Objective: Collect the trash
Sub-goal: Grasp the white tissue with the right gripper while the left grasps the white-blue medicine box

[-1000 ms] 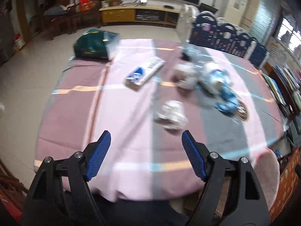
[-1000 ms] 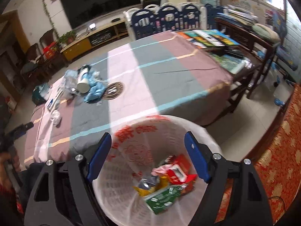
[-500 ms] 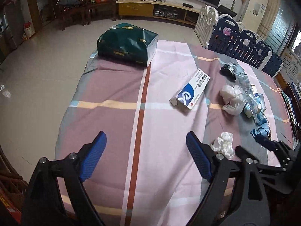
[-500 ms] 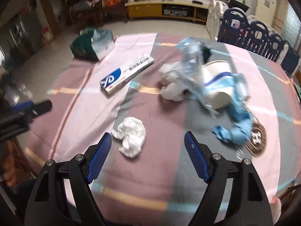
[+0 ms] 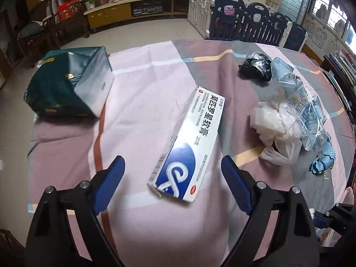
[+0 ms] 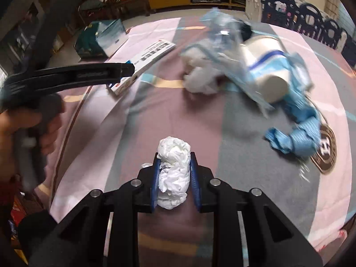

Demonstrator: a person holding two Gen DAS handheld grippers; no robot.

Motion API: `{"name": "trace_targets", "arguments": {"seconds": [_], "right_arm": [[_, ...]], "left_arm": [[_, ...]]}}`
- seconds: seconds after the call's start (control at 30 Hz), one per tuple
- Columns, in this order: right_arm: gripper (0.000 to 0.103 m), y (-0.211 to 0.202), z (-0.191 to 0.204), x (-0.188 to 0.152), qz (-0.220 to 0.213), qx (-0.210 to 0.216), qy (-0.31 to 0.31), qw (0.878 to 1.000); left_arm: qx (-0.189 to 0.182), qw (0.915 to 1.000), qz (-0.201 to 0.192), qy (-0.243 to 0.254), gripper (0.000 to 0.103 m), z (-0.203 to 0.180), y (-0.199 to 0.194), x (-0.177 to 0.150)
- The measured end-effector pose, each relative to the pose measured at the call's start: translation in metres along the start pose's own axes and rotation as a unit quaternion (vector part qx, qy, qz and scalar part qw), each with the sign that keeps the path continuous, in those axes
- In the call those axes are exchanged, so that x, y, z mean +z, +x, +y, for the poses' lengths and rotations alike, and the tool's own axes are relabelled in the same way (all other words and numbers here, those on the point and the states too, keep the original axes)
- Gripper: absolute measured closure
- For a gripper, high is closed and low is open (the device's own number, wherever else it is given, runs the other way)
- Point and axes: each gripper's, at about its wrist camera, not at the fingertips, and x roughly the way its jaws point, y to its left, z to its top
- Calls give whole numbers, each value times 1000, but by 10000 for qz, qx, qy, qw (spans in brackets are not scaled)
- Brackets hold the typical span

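Right gripper (image 6: 174,173) clenched on crumpled white tissue (image 6: 173,169) above the striped tablecloth (image 6: 155,120). Left gripper (image 5: 172,175) released, jaws wide; medicine box (image 5: 189,146) between and ahead. TV cabinet (image 5: 133,9) beyond.

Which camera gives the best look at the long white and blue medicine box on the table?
The left wrist view: the medicine box lies whole and sharp between the open left gripper. The right wrist view shows only its far part, small, blurred and partly behind the left gripper's finger.
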Motion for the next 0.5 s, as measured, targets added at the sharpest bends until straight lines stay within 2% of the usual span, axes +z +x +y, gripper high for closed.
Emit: {"name": "trace_targets", "arguments": {"seconds": [0.13,0.2,0.23,0.27,0.37,0.5], "right_arm": [[78,-30,-31,-19,-112,-7,336,9994],[78,-39,-42,-26,-154,-69,448,9989],[78,-45,-47,-29,-190,-116,506,9985],[78,-48,-51,-30,-215,-132,550,9982],[78,-59,-60,-37,-303,-152,670,9972],[78,-70,-61,-38,-415,-167,722,9964]], "left_arm": [[94,9988,199,439,31,-11,20,8],[96,9981,303,522,43,-13,26,9],[-33,9985,279,471,54,-12,25,9],[-104,9988,301,380,54,-11,24,9],[2,9994,219,273,55,-10,13,4],[112,9996,-278,16,55,-15,-41,-15]]}}
